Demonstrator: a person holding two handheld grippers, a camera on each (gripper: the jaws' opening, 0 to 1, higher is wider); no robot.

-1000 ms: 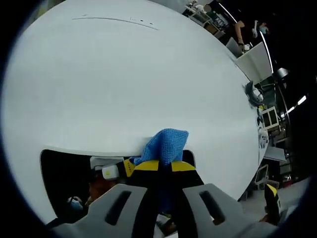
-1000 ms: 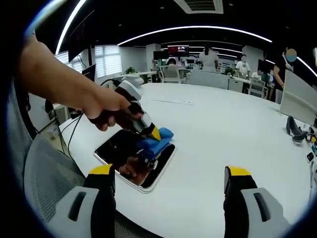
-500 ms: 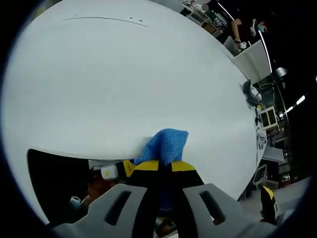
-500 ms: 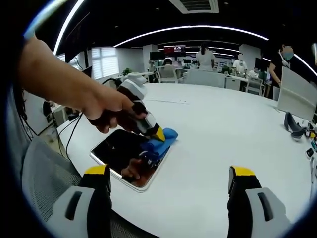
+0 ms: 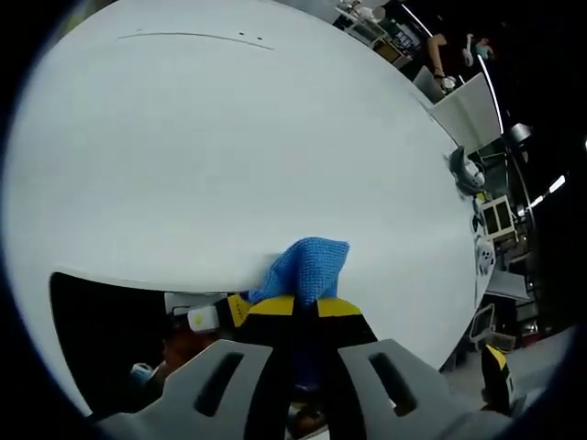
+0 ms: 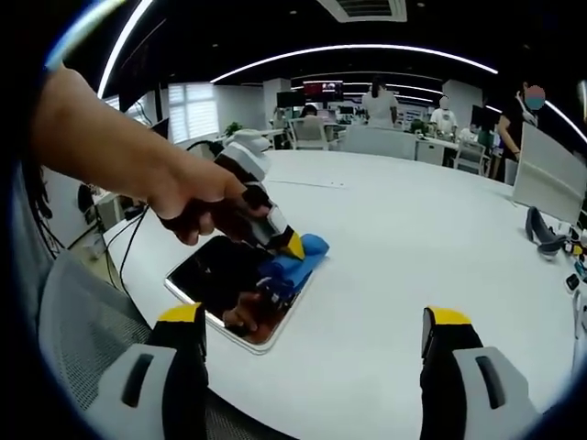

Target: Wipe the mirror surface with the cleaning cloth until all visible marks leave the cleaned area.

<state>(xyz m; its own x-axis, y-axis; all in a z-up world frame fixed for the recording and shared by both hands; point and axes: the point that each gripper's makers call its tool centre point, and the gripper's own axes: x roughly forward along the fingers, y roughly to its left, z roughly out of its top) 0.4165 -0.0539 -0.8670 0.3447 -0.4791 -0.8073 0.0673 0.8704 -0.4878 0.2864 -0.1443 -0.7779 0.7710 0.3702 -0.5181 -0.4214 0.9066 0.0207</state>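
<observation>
A rectangular mirror (image 6: 234,289) is seen lying flat on the white round table (image 6: 394,266), near the table's near-left edge, with its long axis running from the near right to the far left in the right gripper view; its dark glass reflects the hand and gripper above it. A blue cleaning cloth (image 6: 295,259) is pressed onto the mirror's far-right part, its bunched end reaching just past the mirror's edge onto the table. The cloth is pinched between the closed, yellow-tipped jaws of the left gripper (image 6: 282,243), which is held by the person's left hand (image 6: 197,206) and angled down toward the right. In the left gripper view, the same cloth (image 5: 307,269) is seen rising from between the closed jaws of the left gripper (image 5: 305,307), with the mirror's (image 5: 105,339) dark surface at the lower left and the white table (image 5: 238,156) beyond. The right gripper (image 6: 310,325) is held above the table's near edge, well apart from the mirror, with its two yellow-tipped jaws spread wide and nothing between them. A grey mesh chair back (image 6: 83,339) is seen at the near left. No brand, label or writing can be read on the mirror or the cloth.
</observation>
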